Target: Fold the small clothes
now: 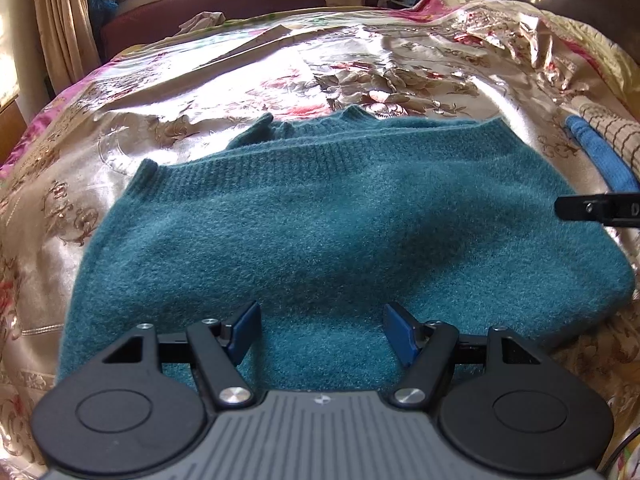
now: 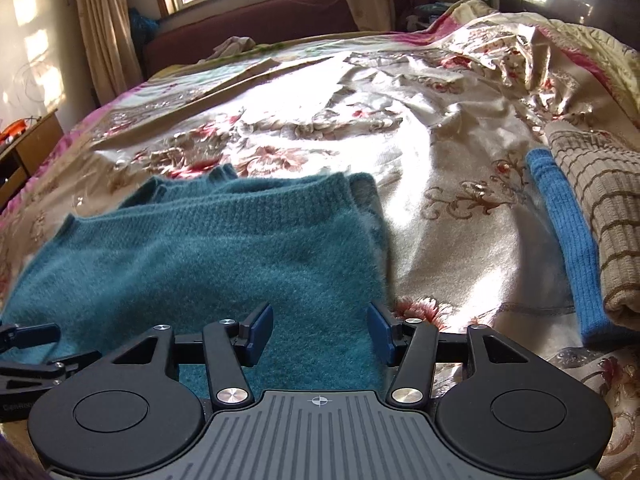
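Sweater (image 1: 320,216) spread mid-frame on bed (image 1: 240,80), long axis left to right. Left claw (image 1: 320,330) open over near hem; right claw (image 2: 320,330) open, empty, straddling its right edge.

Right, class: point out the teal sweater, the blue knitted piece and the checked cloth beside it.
teal sweater (image 1: 320,220), left wrist view, middle of its body.
blue knitted piece (image 2: 568,240), right wrist view, middle of its length.
checked cloth (image 2: 612,220), right wrist view, its striped top face.
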The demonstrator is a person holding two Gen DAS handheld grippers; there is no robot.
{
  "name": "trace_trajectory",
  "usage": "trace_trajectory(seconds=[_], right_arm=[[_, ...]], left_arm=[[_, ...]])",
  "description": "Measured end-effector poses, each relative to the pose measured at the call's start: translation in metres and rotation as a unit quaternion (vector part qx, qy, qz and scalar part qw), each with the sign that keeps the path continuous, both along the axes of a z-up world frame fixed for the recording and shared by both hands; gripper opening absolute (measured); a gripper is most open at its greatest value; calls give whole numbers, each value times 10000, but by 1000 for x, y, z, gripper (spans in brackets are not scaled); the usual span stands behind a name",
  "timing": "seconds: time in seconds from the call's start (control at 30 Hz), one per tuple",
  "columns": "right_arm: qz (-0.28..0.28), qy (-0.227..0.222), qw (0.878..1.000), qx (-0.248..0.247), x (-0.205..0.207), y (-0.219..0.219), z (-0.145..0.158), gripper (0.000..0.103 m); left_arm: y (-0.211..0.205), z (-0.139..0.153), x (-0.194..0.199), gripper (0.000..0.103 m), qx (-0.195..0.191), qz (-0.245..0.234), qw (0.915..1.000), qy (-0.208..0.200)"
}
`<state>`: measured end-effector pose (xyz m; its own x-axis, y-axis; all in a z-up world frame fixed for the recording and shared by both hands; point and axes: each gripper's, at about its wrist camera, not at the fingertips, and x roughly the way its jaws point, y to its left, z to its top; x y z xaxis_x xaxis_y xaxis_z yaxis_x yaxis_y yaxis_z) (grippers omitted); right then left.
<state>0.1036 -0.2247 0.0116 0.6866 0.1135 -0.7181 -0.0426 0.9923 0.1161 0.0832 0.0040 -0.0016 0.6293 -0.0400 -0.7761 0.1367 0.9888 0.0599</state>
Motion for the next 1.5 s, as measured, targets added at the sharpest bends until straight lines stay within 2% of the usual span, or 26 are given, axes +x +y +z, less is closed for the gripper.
trace_trajectory(seconds=[0.4, 1.0, 1.27, 1.5], right_arm=[[-243, 256, 9990, -280, 7, -6, -8, 55], [-380, 489, 9980, 128, 12, -20, -20, 63], [-304, 682, 9963, 429, 21, -28, -23, 67], [-300, 833, 9934, 723, 28, -36, -30, 71]], left_arm=[[1, -3, 2, 73, -49, 74, 9999, 82], [-1, -4, 4, 74, -5, 94, 9998, 163], [2, -1, 19, 77, -131, 80, 9978, 641], [-2, -2, 25, 79, 0, 54, 9963, 853]])
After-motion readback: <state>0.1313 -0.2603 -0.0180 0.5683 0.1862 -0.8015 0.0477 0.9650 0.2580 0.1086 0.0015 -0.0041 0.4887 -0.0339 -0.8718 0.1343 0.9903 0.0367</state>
